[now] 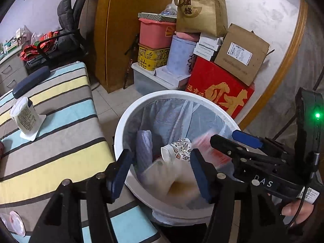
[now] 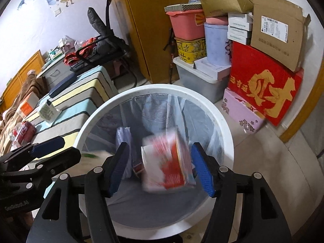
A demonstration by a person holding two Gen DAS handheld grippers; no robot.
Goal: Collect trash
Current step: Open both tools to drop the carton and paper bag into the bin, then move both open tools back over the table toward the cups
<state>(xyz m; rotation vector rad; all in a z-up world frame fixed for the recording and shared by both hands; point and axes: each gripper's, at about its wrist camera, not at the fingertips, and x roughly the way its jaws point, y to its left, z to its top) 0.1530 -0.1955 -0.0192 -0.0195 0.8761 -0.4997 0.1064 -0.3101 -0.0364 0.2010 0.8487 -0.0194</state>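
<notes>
Both grippers hang over the open bin [image 2: 95, 119], a white round pail lined with a clear bag, standing on the tiled floor beside the striped bed [image 1: 60, 105].

The left gripper [image 1: 160, 174] has its blue fingers [image 1: 119, 174] apart with nothing pressed between them. Below the gap, inside the bin, lies a blurred pale wrapper [image 1: 162, 178], and just past it a patterned paper cup [image 1: 178, 148] on its side. A folded lilac bag [image 1: 144, 147] leans against the bin's left wall.

The right gripper [image 2: 160, 170] also has its fingers [image 2: 202, 172] spread. A red-and-white packet [image 2: 168, 160] shows blurred in the gap between them, touching neither pad as far as can be told, with the bin's inside behind it.

On the bed, left of the bin, a white printed cup [image 1: 24, 117] stands upside down on its lid. Farther along lie a dark blue case [image 1: 30, 82] and, in the right wrist view, a red can [image 2: 25, 131] on its side and an orange-and-white box [image 2: 28, 103].

Behind the bin, boxes are stacked against the wall: a red box [image 2: 263, 85] with gold characters, a cardboard carton [image 2: 277, 30], a pink tub [image 2: 186, 24] and a yellow tin [image 2: 190, 49].
</notes>
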